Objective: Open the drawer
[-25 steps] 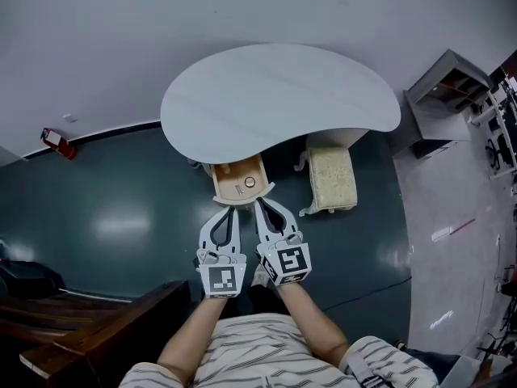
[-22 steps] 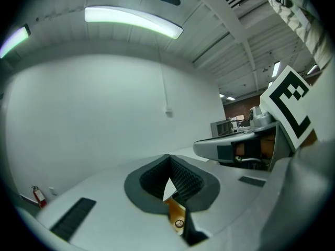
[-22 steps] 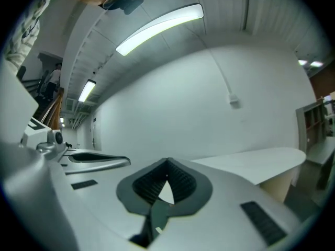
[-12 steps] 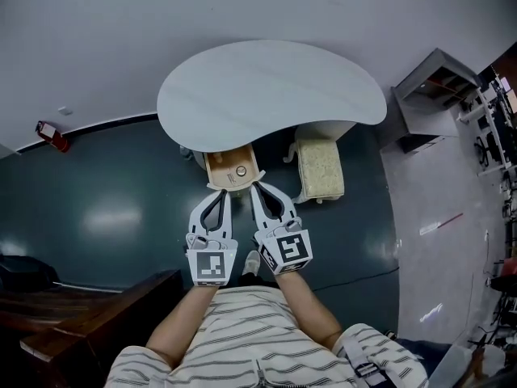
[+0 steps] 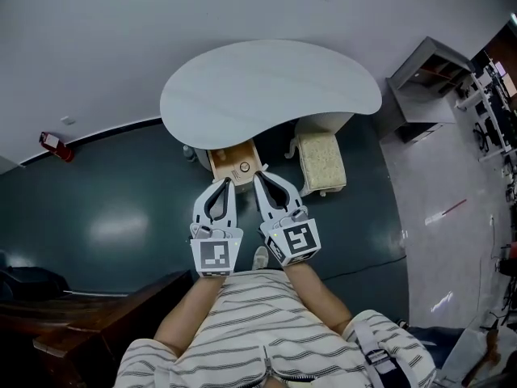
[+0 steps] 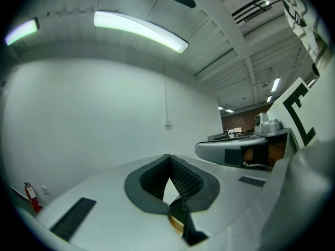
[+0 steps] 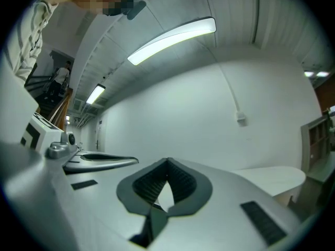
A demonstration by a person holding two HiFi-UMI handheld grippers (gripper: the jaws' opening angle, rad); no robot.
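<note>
In the head view a wooden drawer (image 5: 234, 162) with a round knob (image 5: 244, 168) stands pulled out from under the white kidney-shaped table top (image 5: 266, 87). My left gripper (image 5: 227, 183) and right gripper (image 5: 258, 176) hang side by side above the drawer's front, tips pointing at it. Both are shut and hold nothing. In the left gripper view the left gripper (image 6: 168, 160) points level at a white wall, jaws meeting at the tip. The right gripper (image 7: 167, 162) looks the same in its own view, with the table top (image 7: 272, 177) at the right.
A stool with a cream cushion (image 5: 321, 162) stands right of the drawer, under the table edge. A grey shelf unit (image 5: 428, 75) is at the right and a red fire extinguisher (image 5: 55, 144) by the left wall. Dark wooden furniture (image 5: 73, 330) sits at the lower left.
Both grippers have risen together, still shut and side by side. The drawer stays pulled out.
</note>
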